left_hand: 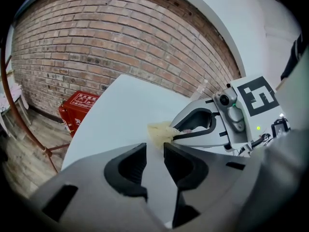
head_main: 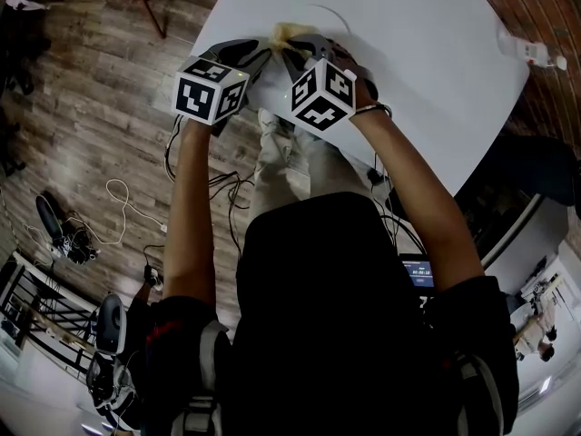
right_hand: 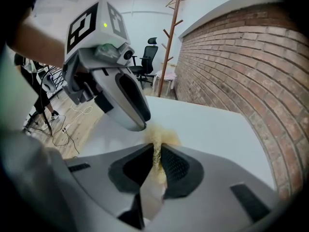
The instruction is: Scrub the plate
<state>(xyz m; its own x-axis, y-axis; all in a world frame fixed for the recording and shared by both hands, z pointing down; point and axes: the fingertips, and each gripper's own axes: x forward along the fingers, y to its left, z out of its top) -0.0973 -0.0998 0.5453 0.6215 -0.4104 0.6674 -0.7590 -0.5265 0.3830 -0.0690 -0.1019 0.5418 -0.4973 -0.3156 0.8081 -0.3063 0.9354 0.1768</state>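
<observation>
A white plate (head_main: 329, 14) lies on the white table (head_main: 427, 71); only a thin arc of its rim stands out against the tabletop. My left gripper (head_main: 265, 54) reaches in from the near edge, jaws drawn close on a pale thin edge that seems to be the plate's rim (left_hand: 154, 151). My right gripper (head_main: 295, 48) is shut on a yellow scrub sponge (head_main: 289, 33), whose frayed end sticks out past the jaws (right_hand: 161, 137). The two gripper tips nearly meet. In the left gripper view the sponge (left_hand: 160, 132) lies just ahead of my jaws.
A small white object (head_main: 526, 51) sits near the table's far right edge. A red box (left_hand: 79, 111) stands on the floor by the brick wall. Cables (head_main: 118, 212) trail on the wooden floor. A coat rack (right_hand: 171, 37) and office chair (right_hand: 147, 57) stand beyond.
</observation>
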